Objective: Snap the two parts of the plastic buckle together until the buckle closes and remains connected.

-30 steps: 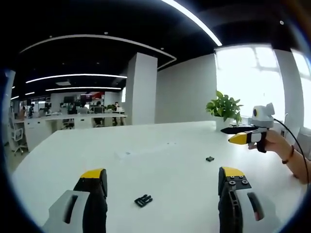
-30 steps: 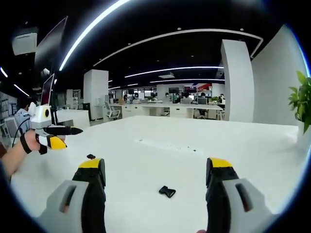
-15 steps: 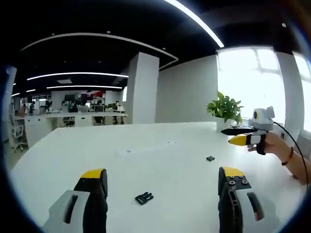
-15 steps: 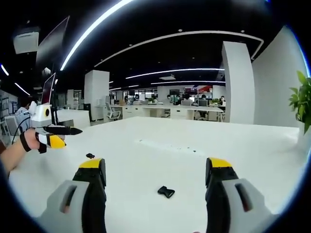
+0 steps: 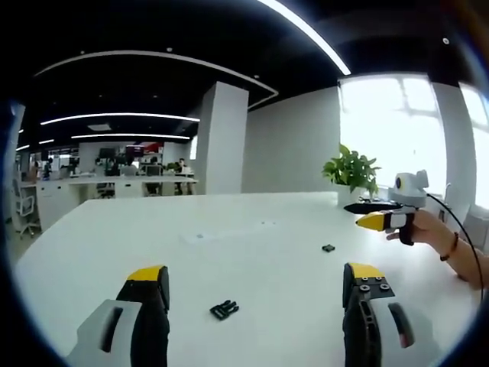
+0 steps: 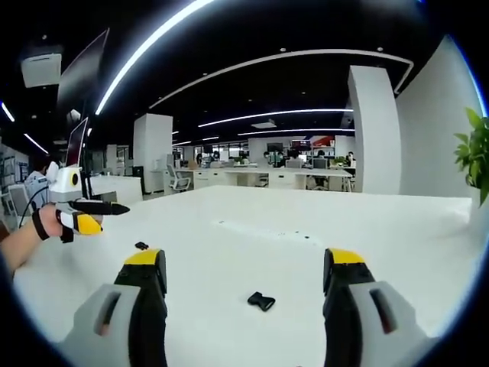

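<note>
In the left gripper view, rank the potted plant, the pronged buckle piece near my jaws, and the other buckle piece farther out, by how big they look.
1. Potted plant, clearly largest, though far off.
2. Pronged buckle piece, which sits closer to the camera, so nearness inflates it.
3. Other buckle piece, smallest, though it lies farther out; their true sizes may be alike.

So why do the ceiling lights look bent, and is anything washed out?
Left gripper view: the fisheye lens curves the ceiling lights, and the window is blown out white behind the plant. Right gripper view: the same curving; the white table is evenly lit, the small buckle piece soft-edged.
</note>
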Available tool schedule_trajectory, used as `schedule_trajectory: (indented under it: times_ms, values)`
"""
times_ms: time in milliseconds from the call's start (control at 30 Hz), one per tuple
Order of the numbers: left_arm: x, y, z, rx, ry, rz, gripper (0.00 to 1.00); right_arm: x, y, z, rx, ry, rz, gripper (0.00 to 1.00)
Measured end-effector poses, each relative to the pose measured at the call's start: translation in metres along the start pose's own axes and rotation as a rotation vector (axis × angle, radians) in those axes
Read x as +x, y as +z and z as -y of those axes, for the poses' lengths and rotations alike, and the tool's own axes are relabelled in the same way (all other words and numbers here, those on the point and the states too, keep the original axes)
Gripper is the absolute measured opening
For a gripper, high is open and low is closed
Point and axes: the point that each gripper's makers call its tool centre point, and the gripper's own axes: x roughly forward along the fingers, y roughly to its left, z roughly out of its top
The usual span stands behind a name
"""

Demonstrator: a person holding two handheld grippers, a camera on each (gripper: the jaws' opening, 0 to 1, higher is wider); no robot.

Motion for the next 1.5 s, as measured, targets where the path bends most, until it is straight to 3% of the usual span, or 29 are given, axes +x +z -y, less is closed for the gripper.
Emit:
schedule_trajectory:
  times_ms: [133,667,933,1500]
  values:
    - [-0.001,-0.003,0.002,-0.001,-0.001,-0.001,0.96,-0.002,0.007,0.005,0.002,-0.031,0.048,0.83]
    - [-0.008,-0.009,0.011,-0.006,-0.005,0.004,0.95,0.003,-0.003,0.006,-0.014,-0.009,0.014,0.84]
    - [-0.002,-0.01,0.005,-0.023,-0.015,0.011,0.95,0.005,-0.007,0.005,-0.021,-0.004,0.007,0.84]
    - [0.001,-0.016,0.003,0.017,-0.014,-0.005,0.92,0.005,-0.016,0.004,-0.033,-0.006,-0.02,0.85]
